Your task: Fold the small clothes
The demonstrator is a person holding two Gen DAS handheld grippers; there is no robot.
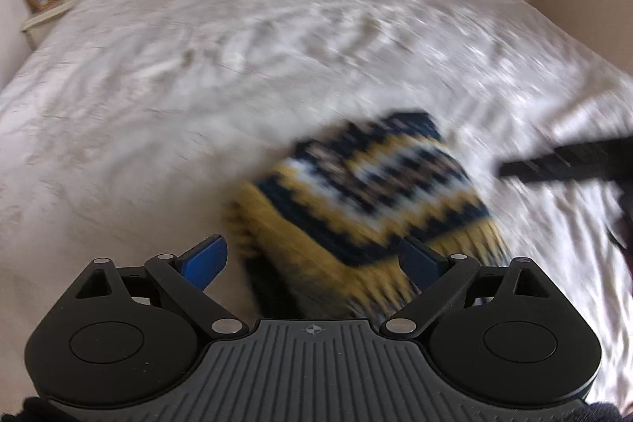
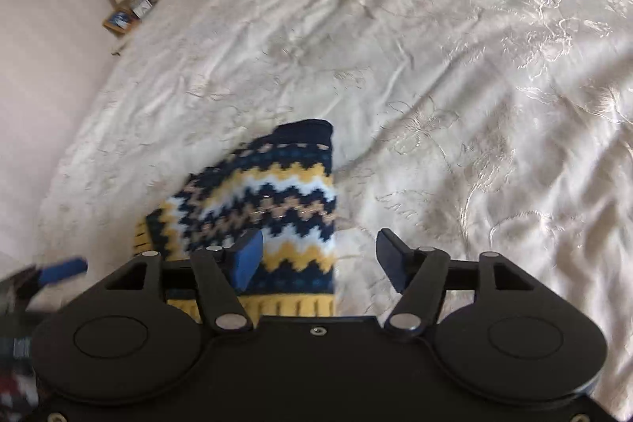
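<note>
Left wrist view showed both the left gripper [image 1: 312,260] and right gripper [image 2: 320,260] spread, empty, above the sock [image 2: 269,208] on the bed [image 2: 455,86]; a shallow pinch might snag bedspread.

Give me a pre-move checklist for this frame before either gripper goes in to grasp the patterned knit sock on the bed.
1. Left gripper open: ok, blue pads apart, nothing between them.
2. Right gripper open: ok, jaws spread and empty.
3. Knit sock lying on the bedspread, ungrasped: ok.
4. Sock already folded: cannot tell; layers unclear.
5. Left wrist view sharp enough to aim: not ok, sock is motion-blurred.
6. Grippers apart from each other: ok, right gripper's finger sits off to the sock's side.
</note>
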